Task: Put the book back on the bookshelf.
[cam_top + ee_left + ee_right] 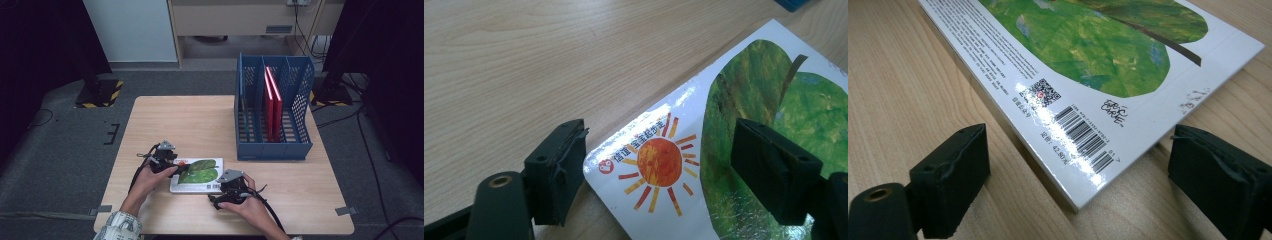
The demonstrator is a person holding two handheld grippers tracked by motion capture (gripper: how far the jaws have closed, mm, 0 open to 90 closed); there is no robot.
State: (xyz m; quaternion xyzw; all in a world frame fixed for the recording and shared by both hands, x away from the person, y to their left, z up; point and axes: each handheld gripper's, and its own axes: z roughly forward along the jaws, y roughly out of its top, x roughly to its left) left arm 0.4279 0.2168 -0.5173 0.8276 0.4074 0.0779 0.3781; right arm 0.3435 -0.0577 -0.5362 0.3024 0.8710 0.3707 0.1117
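Note:
A picture book [197, 172] with a white cover and a big green leaf lies flat on the wooden table [175, 120], near its front edge. My left gripper [176, 164] is at the book's left end. In the left gripper view its jaws [661, 132] straddle the corner with the orange sun: one fingertip [559, 165] sits at the book's edge and the other hangs over the cover. My right gripper [222, 192] is at the book's near right corner. Its jaws [1080, 139] stand wide on either side of the barcode corner of the book [1088, 55], clear of it.
A blue file rack [272, 112] stands at the table's back right, with two red books [272, 102] upright in one slot. A person's hands hold both grippers from the front edge. Bare wood stretches between the book and the rack.

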